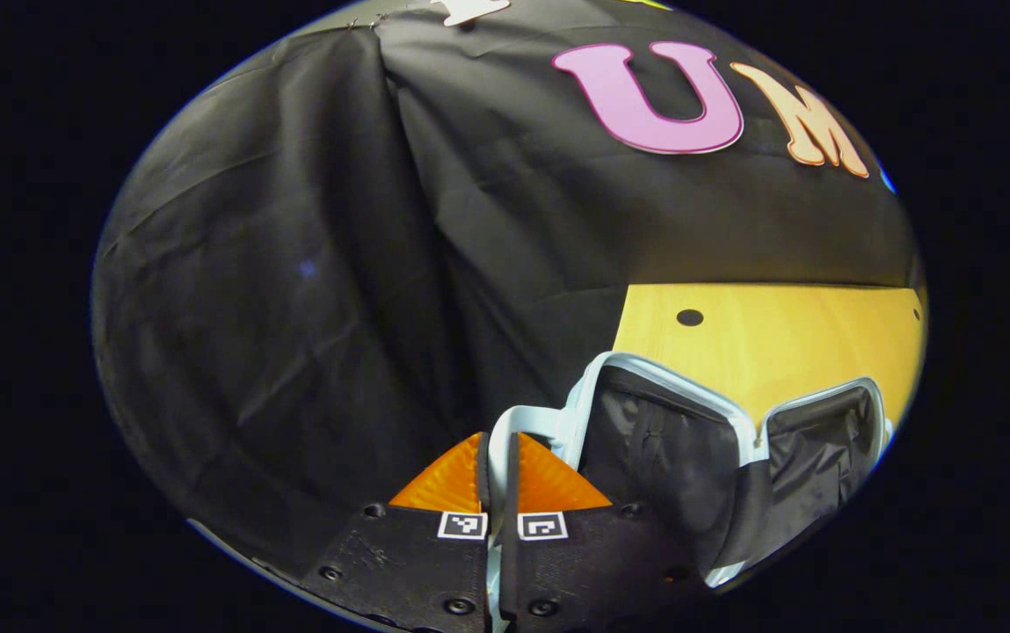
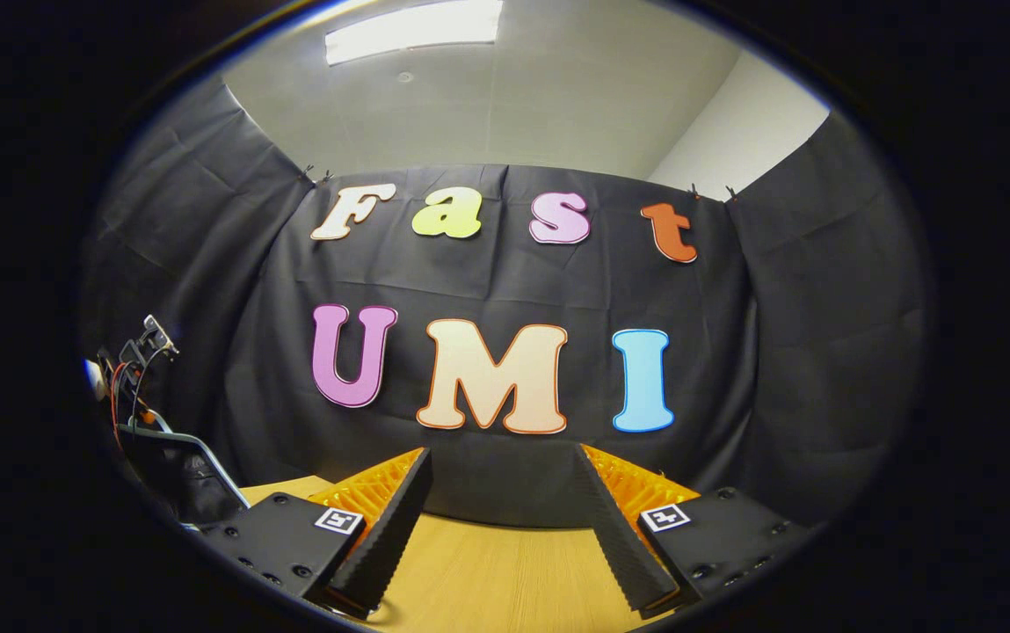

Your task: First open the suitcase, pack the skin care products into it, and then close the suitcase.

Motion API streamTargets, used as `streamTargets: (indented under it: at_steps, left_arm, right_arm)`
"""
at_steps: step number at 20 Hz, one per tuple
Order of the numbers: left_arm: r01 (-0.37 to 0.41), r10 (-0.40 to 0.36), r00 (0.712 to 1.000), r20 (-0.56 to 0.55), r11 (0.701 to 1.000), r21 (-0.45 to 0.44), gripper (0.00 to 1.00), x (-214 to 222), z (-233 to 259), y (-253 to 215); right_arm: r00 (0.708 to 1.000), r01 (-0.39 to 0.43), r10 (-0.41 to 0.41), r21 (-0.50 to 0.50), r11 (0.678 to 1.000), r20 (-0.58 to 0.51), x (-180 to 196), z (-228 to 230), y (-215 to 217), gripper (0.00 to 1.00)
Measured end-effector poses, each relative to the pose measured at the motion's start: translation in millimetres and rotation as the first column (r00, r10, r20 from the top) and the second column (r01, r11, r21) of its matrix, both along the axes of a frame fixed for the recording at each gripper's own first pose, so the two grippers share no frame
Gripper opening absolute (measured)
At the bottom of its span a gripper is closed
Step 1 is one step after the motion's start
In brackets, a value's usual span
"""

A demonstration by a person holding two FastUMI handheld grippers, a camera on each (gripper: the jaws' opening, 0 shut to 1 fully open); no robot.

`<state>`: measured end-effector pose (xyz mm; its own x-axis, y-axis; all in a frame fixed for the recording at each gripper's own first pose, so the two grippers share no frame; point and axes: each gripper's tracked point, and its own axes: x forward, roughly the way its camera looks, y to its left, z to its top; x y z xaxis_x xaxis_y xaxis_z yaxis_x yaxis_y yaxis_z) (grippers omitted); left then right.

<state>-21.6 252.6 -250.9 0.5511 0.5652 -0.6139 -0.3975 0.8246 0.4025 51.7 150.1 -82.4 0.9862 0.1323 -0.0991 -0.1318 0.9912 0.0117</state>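
Observation:
The suitcase (image 1: 672, 440) lies open in the left gripper view, with a black lining and a pale blue rim running round both halves. My left gripper (image 1: 498, 437) is shut on that pale blue rim (image 1: 505, 422), which passes between its two fingers at the near left corner. In the right gripper view my right gripper (image 2: 503, 453) stands open, with nothing between its fingers, low over the wooden table (image 2: 505, 571). At that view's far left the raised half of the suitcase (image 2: 179, 475) stands up from the table.
The wooden table (image 1: 777, 334) stretches behind the suitcase and has a small dark hole (image 1: 690, 317). Black cloth walls close off the back and sides. Some gear with red and black wires (image 2: 131, 369) shows above the raised suitcase half.

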Motion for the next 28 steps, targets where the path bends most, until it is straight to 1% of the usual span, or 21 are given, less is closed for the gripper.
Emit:
streamTargets:
  at_steps: [1,2,3,5,6,7,10,11,12,13,14,15,16,17,19,21,22,23,24,26,28]
  left_arm:
    - [-0.004,0.005,1.0,0.003,1.0,-0.019,0.0,-1,-7,1]
    - [-0.02,0.021,1.0,0.004,0.999,-0.041,0.0,-3,-15,4]
    - [-0.038,0.039,0.999,0.008,0.998,-0.057,0.0,-7,-20,9]
    - [-0.076,0.077,0.997,0.011,0.993,-0.088,0.0,-14,-32,19]
    - [-0.085,0.087,0.996,0.01,0.992,-0.097,0.01,-15,-34,22]
    - [-0.089,0.09,0.996,0.011,0.991,-0.099,0.01,-17,-38,25]
    - [-0.113,0.115,0.993,0.005,0.985,-0.13,0.08,-20,-55,28]
    - [-0.127,0.129,0.992,0.005,0.982,-0.141,0.08,-23,-55,30]
    - [-0.15,0.152,0.988,0.003,0.977,-0.151,0.11,-25,-55,32]
    - [-0.178,0.182,0.983,0.015,0.974,-0.141,0.13,-29,-53,37]
    - [-0.182,0.193,0.98,0.052,0.969,-0.164,0.19,-24,-51,35]
    - [-0.187,0.205,0.975,0.087,0.965,-0.183,0.22,-20,-47,33]
    - [-0.172,0.198,0.969,0.144,0.969,-0.18,0.25,-17,-30,29]
    - [-0.15,0.181,0.961,0.21,0.976,-0.158,0.4,-10,-16,25]
    - [-0.11,0.132,0.939,0.318,0.99,-0.086,0.7,5,15,8]
    - [-0.095,0.105,0.919,0.379,0.994,-0.047,1.0,10,50,-21]
    - [-0.076,0.088,0.905,0.417,0.996,-0.047,0.99,12,68,-36]
    - [-0.054,0.07,0.893,0.445,0.997,-0.049,1.0,12,82,-50]
    - [-0.032,0.048,0.884,0.465,0.999,-0.042,0.98,17,97,-66]
    - [0.008,0.001,0.868,0.497,1.0,-0.017,1.0,20,123,-102]
    - [0.057,-0.049,0.845,0.532,0.998,0.0,0.99,26,145,-141]
  right_arm:
    - [1.0,0.001,-0.001,-0.004,1.0,-0.008,-2,-2,5,0.98]
    - [1.0,0.004,-0.005,-0.014,1.0,-0.017,-2,-4,9,0.96]
    - [1.0,0.009,-0.009,-0.024,1.0,-0.026,-3,-5,11,0.98]
    - [0.999,0.013,-0.015,-0.035,0.999,-0.045,-7,-8,16,0.98]
    - [0.998,0.011,-0.013,-0.04,0.999,-0.053,-8,-9,19,0.96]
    - [0.998,0.006,-0.009,-0.048,0.999,-0.06,-9,-9,22,0.99]
    - [0.998,-0.004,-0.001,-0.079,0.997,-0.066,-12,-7,27,0.98]
    - [0.998,-0.007,0.001,-0.084,0.996,-0.065,-14,-6,28,0.98]
    - [0.997,-0.012,0.006,-0.089,0.996,-0.071,-16,-7,30,0.98]
    - [0.997,-0.02,0.013,-0.094,0.995,-0.08,-17,-11,31,0.98]
    - [0.996,-0.03,0.021,-0.099,0.995,-0.088,-18,-12,32,0.98]
    - [0.995,-0.042,0.032,-0.1,0.994,-0.094,-19,-13,34,0.98]
    - [0.995,-0.051,0.042,-0.096,0.994,-0.095,-21,-11,34,0.98]
    - [0.995,-0.056,0.047,-0.089,0.994,-0.092,-21,-9,33,0.98]
    - [0.995,-0.068,0.063,-0.061,0.996,-0.081,-17,-6,30,1.0]
    - [0.995,-0.074,0.072,-0.027,0.997,-0.075,-14,-5,22,1.0]
    - [0.994,-0.076,0.075,-0.012,0.997,-0.076,-13,-5,15,0.98]
    - [0.994,-0.077,0.076,0.0,0.997,-0.074,-12,-6,8,0.98]
    - [0.994,-0.078,0.079,0.014,0.997,-0.069,-12,-6,-1,0.98]
    - [0.993,-0.093,0.095,0.039,0.995,-0.067,-12,-8,-16,0.98]
    - [0.992,-0.11,0.113,0.045,0.993,-0.057,-11,-5,-33,0.98]
